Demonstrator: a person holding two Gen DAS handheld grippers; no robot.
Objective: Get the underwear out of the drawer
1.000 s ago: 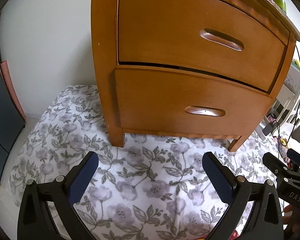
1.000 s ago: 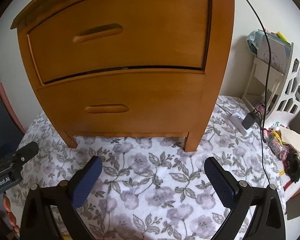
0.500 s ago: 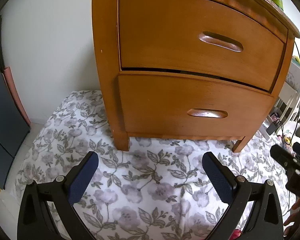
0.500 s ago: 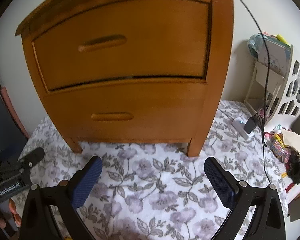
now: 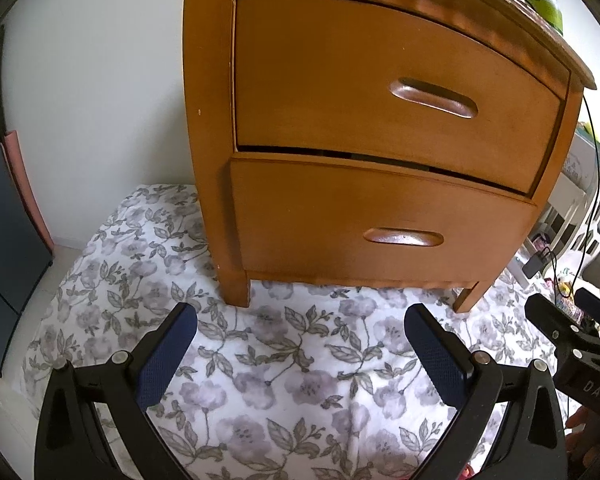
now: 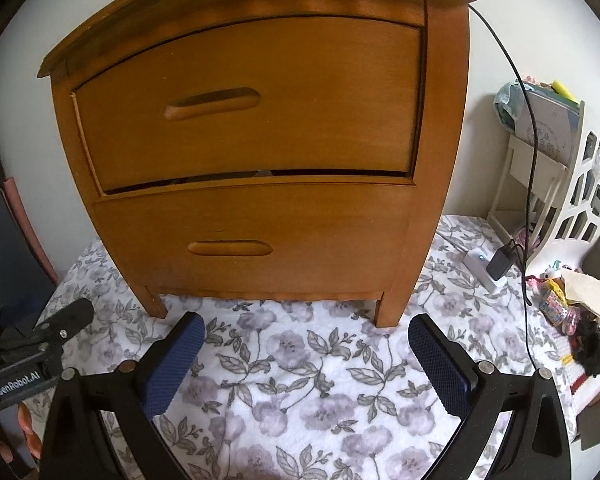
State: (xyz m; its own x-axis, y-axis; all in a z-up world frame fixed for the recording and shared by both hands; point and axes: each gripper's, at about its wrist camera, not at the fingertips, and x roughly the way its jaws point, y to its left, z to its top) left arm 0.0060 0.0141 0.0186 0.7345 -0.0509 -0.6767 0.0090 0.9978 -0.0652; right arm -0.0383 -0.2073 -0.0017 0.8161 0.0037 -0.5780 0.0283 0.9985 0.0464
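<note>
Tools left [image 5: 300, 340] and right [image 6: 306, 340] are hovering released and empty above the floral sheet [image 6: 312, 380], facing the wooden nightstand [image 6: 260, 140], whose two drawers [image 5: 380, 100] are sitting shut, hiding any underwear.

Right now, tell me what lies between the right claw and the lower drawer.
Only bare flowered cloth, in the right wrist view. The right claw is open and nothing stands before the lower drawer.
</note>
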